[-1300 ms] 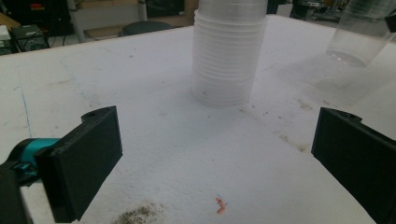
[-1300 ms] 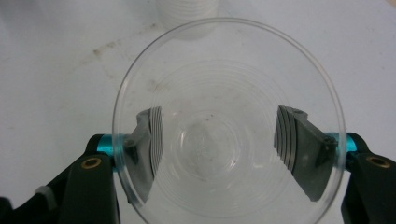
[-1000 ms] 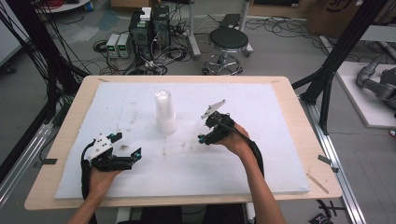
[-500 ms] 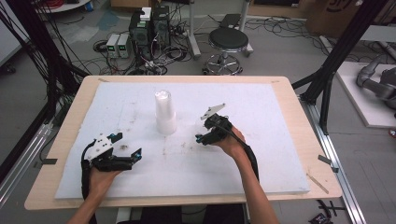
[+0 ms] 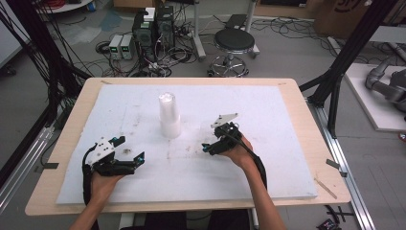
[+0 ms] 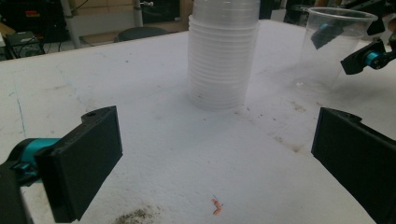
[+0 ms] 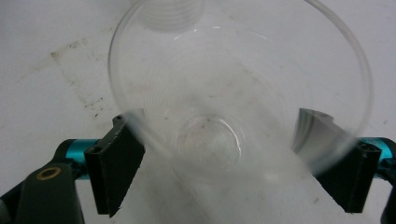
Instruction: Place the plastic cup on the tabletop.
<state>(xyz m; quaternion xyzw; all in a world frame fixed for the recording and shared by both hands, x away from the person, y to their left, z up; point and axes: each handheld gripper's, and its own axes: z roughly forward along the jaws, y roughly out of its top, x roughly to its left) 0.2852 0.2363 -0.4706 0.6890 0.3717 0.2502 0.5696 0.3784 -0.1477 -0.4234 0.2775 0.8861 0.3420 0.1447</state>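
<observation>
A stack of clear plastic cups [image 5: 170, 115] stands upside down on the white sheet, mid-table; in the left gripper view the stack [image 6: 223, 56] rises straight ahead. A single clear cup [image 7: 205, 140] stands mouth-up and blurred between the jaws of my right gripper [image 7: 219, 123]. Those jaws have just been opening and stand apart, with the pads not visibly pressing its wall. In the high view the right gripper [image 5: 208, 147] is right of the stack. The cup [image 6: 334, 46] also shows in the left gripper view. My left gripper [image 5: 131, 149] rests at the front left, open and holding nothing [image 6: 215, 121].
A white foam sheet [image 5: 287, 124] covers the wooden table [image 5: 316, 143]. Dirt smudges and a small red speck [image 6: 216, 205] lie just ahead of the left gripper. A stool [image 5: 234, 43] and electronics boxes [image 5: 153, 24] stand on the floor beyond the far edge.
My right hand has sunk a little toward the sheet with the cup. The left hand and the cup stack have stayed put.
</observation>
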